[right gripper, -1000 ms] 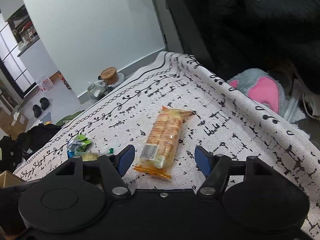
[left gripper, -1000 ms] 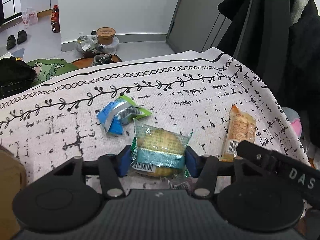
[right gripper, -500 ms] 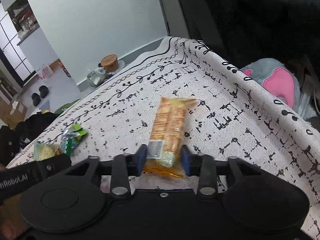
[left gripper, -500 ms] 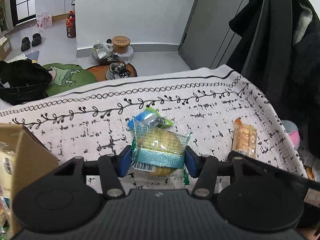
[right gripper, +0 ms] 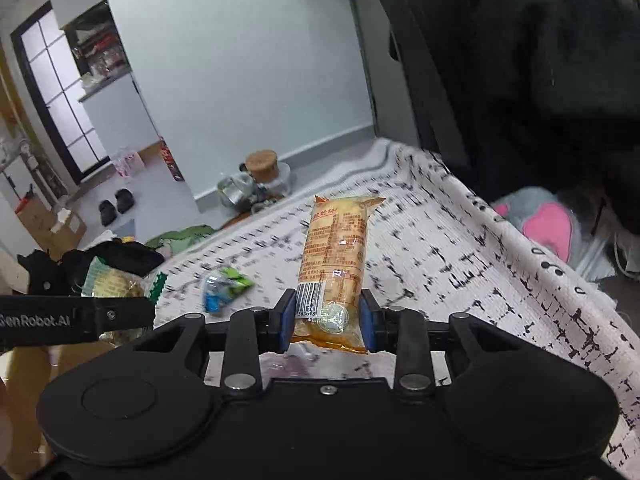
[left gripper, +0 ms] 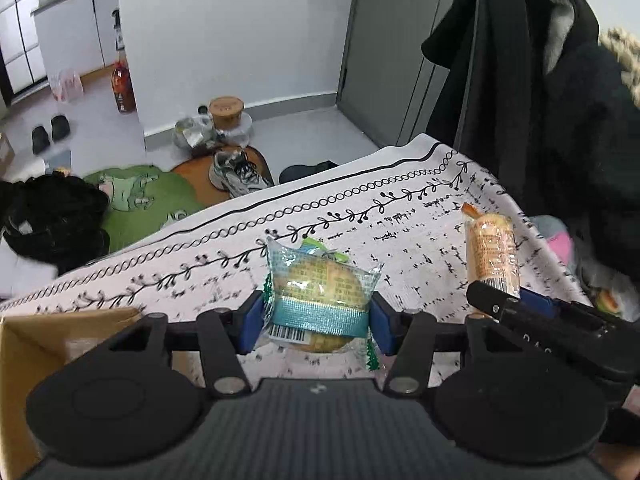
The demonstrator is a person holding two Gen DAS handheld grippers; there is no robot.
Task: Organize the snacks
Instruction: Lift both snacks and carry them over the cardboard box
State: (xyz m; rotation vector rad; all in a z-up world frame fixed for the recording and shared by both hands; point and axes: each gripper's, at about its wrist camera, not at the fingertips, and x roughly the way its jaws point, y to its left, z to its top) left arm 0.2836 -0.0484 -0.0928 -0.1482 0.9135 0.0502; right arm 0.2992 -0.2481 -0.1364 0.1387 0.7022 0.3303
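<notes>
My left gripper (left gripper: 318, 322) is shut on a clear packet with a round yellow cake and a teal band (left gripper: 320, 284), held above the patterned tablecloth (left gripper: 400, 216). My right gripper (right gripper: 326, 316) is shut on the barcode end of a long orange snack packet (right gripper: 334, 248), which sticks up and forward, clear of the cloth. The same orange packet (left gripper: 490, 248) shows at the right of the left wrist view. A small blue and green packet (right gripper: 222, 290) lies on the cloth between the two grippers. In the left wrist view the cake packet hides it almost entirely.
An open cardboard box (left gripper: 48, 344) sits at the lower left under my left gripper. Dark coats (left gripper: 540, 100) hang at the table's right end, with a grey and pink plush (right gripper: 548, 220) below that edge. Shoes and bags lie on the floor past the far edge.
The right gripper's jaws closed on the orange packet and lifted it off the cloth. The left gripper rose with the cake packet, and the cardboard box came into view at the left.
</notes>
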